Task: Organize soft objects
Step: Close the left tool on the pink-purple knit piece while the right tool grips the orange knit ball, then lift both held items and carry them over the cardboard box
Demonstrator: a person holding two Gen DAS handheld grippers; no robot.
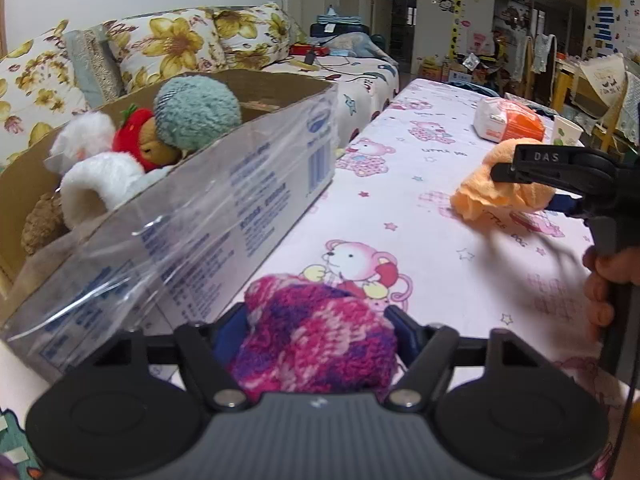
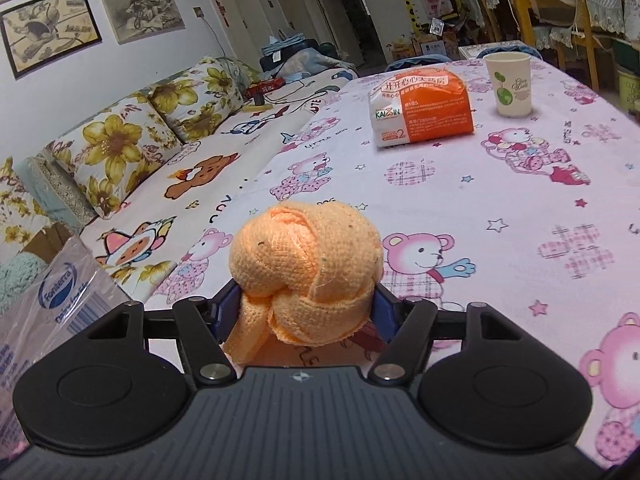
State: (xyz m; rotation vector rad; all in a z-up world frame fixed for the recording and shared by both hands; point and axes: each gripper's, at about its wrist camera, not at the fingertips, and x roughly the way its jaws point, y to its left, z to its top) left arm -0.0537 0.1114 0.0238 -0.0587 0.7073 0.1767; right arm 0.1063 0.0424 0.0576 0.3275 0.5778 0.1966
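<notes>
My left gripper (image 1: 316, 320) is shut on a pink and purple knitted ball (image 1: 316, 340), held just above the table beside the cardboard box (image 1: 224, 200). The box holds several soft toys: a teal fuzzy ball (image 1: 196, 114), a strawberry plush (image 1: 134, 136) and white plush pieces (image 1: 100, 188). My right gripper (image 2: 306, 300) is shut on an orange knotted cloth ball (image 2: 306, 264), low over the table. In the left wrist view the right gripper (image 1: 560, 176) with the orange ball (image 1: 496, 196) is at the right.
The table carries a pink bear-print cloth (image 2: 480, 200). An orange and white tissue pack (image 2: 420, 108) and a paper cup (image 2: 512, 84) stand at the far end. A sofa with floral cushions (image 2: 120, 148) runs along the left. The box corner (image 2: 60, 292) is at the left.
</notes>
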